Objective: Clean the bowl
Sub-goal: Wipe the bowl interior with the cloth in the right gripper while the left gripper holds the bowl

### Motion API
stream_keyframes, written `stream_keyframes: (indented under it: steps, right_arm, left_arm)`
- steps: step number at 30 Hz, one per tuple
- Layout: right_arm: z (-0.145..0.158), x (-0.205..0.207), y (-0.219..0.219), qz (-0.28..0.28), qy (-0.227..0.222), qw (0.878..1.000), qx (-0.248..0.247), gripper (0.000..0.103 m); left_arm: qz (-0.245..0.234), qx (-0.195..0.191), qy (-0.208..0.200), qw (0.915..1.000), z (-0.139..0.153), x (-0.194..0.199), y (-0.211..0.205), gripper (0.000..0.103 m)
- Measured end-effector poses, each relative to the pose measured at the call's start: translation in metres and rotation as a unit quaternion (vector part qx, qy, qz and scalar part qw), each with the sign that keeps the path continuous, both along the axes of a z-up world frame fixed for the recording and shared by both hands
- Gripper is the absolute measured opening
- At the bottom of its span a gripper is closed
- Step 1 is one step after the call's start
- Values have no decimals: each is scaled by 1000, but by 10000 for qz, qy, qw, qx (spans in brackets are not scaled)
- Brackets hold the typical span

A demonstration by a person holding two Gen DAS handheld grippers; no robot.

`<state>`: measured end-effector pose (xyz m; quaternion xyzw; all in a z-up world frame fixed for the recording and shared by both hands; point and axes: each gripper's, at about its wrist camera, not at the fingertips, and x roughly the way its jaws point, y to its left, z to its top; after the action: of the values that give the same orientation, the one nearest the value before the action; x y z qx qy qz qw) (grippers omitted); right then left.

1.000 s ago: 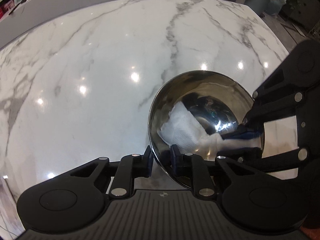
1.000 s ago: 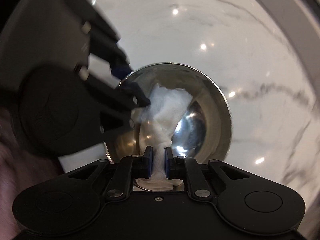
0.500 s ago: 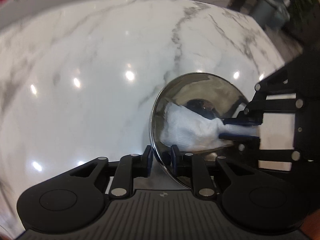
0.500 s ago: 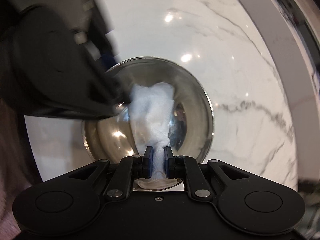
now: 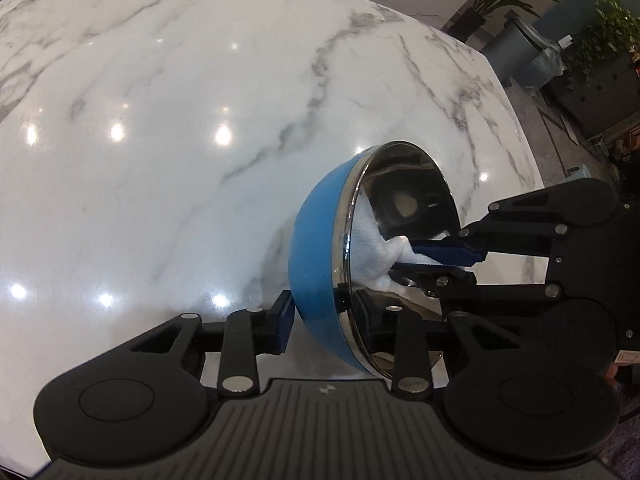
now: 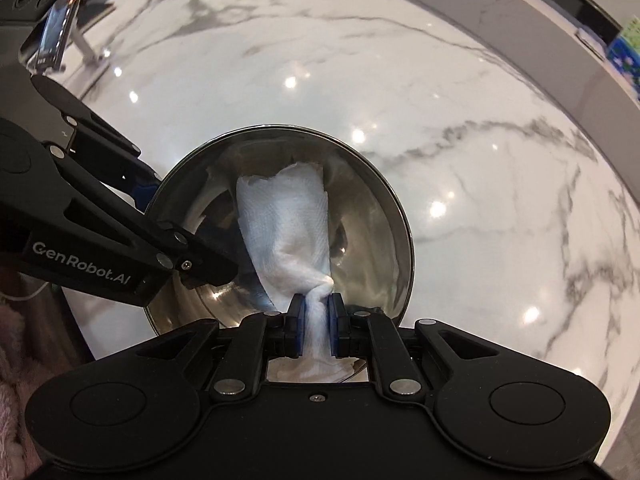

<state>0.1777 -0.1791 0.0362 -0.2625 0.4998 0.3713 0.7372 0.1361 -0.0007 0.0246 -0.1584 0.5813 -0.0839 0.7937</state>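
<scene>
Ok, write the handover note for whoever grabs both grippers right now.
Left gripper: shut on the bowl, clamping its rim, one finger inside and one on the blue outside; bowl tipped on edge above the marble table, opening toward the right gripper.
Right gripper: shut on the paper towel, bunched between the pads, the loose end spread against the bowl's steel interior.
Done: wiping is under way.
Left: finish wiping the inside, then set the bowl down. How clean it is cannot be judged.

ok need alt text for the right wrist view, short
The right gripper pinches a white paper towel that spreads up the shiny inside of a tilted steel bowl. The left gripper clamps the bowl's rim from the left, above a white marble countertop.
</scene>
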Motion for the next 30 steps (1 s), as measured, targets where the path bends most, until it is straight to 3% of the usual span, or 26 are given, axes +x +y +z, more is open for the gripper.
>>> stream_keyframes:
  steps: [4, 9, 13, 18, 20, 23, 26, 30]
  right_arm:
    - [3, -3, -18, -291, 235, 9989, 265, 10]
    - [-17, -2, 1, -623, 1073, 9896, 723, 10]
    - [-15, 2, -3, -696, 1147, 9884, 704, 10]
    - [-10, -29, 18, 343, 32, 9993, -153, 9]
    - [-11, -43, 26, 785, -561, 9938, -560, 9]
    - [-14, -60, 30, 1249, -1451, 9755, -1080, 9]
    - [-14, -62, 29, 1227, -1566, 9739, -1091, 9]
    - [-11, -55, 24, 923, -1409, 9820, -860, 9]
  left_arm:
    - [71, 162, 81, 9998, -2, 0, -1, 20]
    - [118, 307, 122, 9994, -4, 0, -1, 19]
    - [-3, 626, -24, 9980, 2, -2, -7, 18]
    - [-187, 855, -151, 9960, 7, -3, -14, 18]
    - [-217, 923, -185, 9953, 8, -3, -15, 18]
    - [-250, 1005, -221, 9944, 8, -2, -18, 18]
    - [-237, 973, -224, 9947, 7, -1, -17, 17]
    - [-198, 939, -221, 9951, 7, -2, -16, 18]
